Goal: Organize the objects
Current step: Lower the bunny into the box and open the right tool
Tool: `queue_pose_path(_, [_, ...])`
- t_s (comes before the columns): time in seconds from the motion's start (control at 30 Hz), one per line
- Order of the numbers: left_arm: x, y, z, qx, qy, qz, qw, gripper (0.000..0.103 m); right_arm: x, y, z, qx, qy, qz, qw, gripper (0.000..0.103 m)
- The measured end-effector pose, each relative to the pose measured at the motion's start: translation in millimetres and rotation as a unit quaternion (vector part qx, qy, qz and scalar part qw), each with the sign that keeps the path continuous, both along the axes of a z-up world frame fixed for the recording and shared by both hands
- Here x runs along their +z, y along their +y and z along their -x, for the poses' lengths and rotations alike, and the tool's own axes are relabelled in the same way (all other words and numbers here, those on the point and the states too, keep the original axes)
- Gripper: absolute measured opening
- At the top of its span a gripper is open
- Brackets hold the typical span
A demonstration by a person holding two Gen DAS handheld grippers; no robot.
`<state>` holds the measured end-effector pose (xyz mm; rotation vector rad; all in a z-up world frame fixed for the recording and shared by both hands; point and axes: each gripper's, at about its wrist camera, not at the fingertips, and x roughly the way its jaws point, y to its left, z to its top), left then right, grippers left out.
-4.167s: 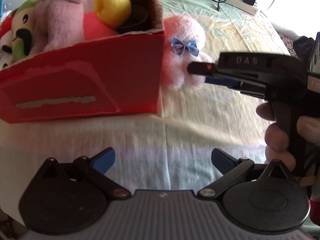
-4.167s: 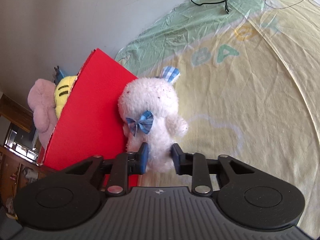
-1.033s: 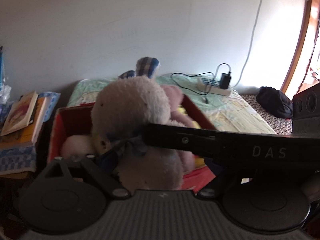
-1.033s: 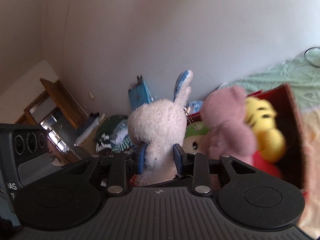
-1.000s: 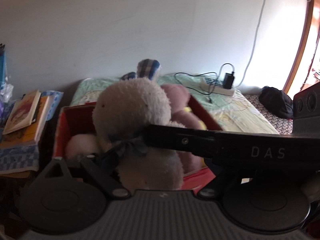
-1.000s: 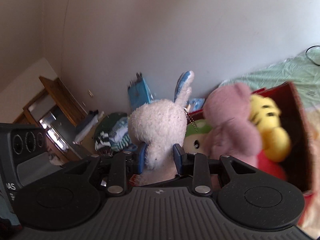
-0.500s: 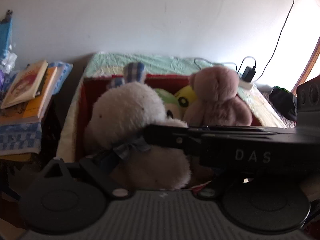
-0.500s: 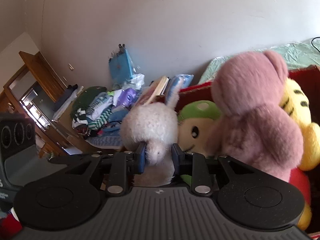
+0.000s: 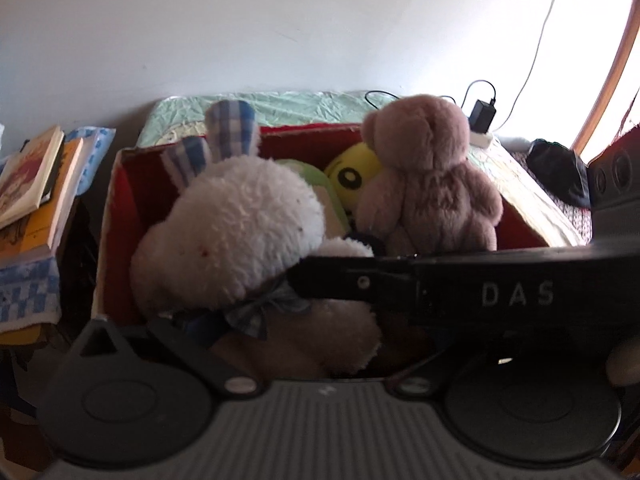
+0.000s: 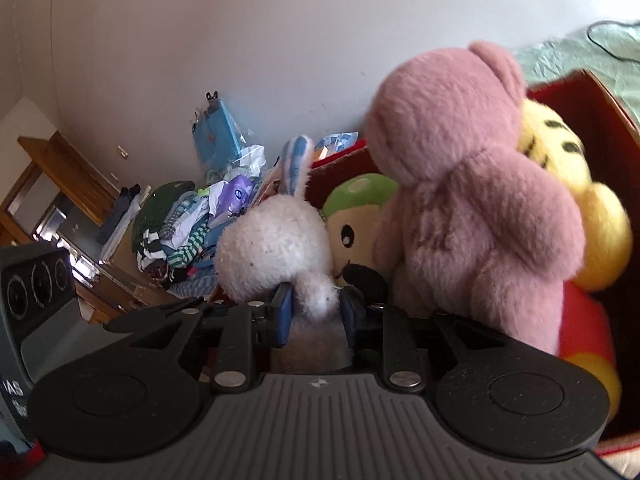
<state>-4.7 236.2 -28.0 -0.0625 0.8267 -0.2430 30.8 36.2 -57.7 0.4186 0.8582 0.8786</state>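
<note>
So the right hand-held gripper (image 10: 315, 316) is clamped on the white plush bunny (image 9: 244, 236), blue pads pinching its fluffy body from both sides. The bunny, with blue checked ears and a little blue bow at the neck, sits down in the left end of the red cardboard box (image 9: 120, 200), head tipped over a bit. It's squeezed right up against a green-capped plush (image 10: 352, 216). Next to that there's a pink teddy bear (image 10: 472, 200) sitting upright, and a yellow plush (image 10: 576, 208) wedged behind the bear.

The left hand-held gripper (image 9: 304, 344) is low in front of the box; the bunny and the other tool's black arm cover most of its fingers, so I honestly can't tell how wide it is.

The box is on a bed with a pale green sheet (image 9: 280, 108). A stack of books (image 9: 36, 188) sits off to the left, and a power strip with a charger (image 9: 482, 120) is at the far end by the wall.
</note>
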Motion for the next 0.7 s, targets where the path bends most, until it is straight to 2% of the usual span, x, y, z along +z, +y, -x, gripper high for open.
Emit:
queue_pose_path(0.2, [9,-6,7,0.015,0.001,-0.014,0.9998,0.100,9,-9,9,-0.015,-0.002,0.005,1.000,0.030])
queue_pose_path(0.33, [16,-18,14,0.044,-0.001,-0.049,0.9978,0.100,18,-23,20,-0.031,-0.026,0.013,0.999,0.035])
queue_pose_path(0.53, [29,-35,26,0.082,0.001,-0.086,0.9930,0.102,32,-53,36,-0.090,-0.061,0.025,0.994,0.043])
queue_pose_path(0.7, [34,-56,28,0.088,0.028,-0.084,0.9922,0.102,45,-73,51,-0.114,-0.100,0.045,0.987,0.043])
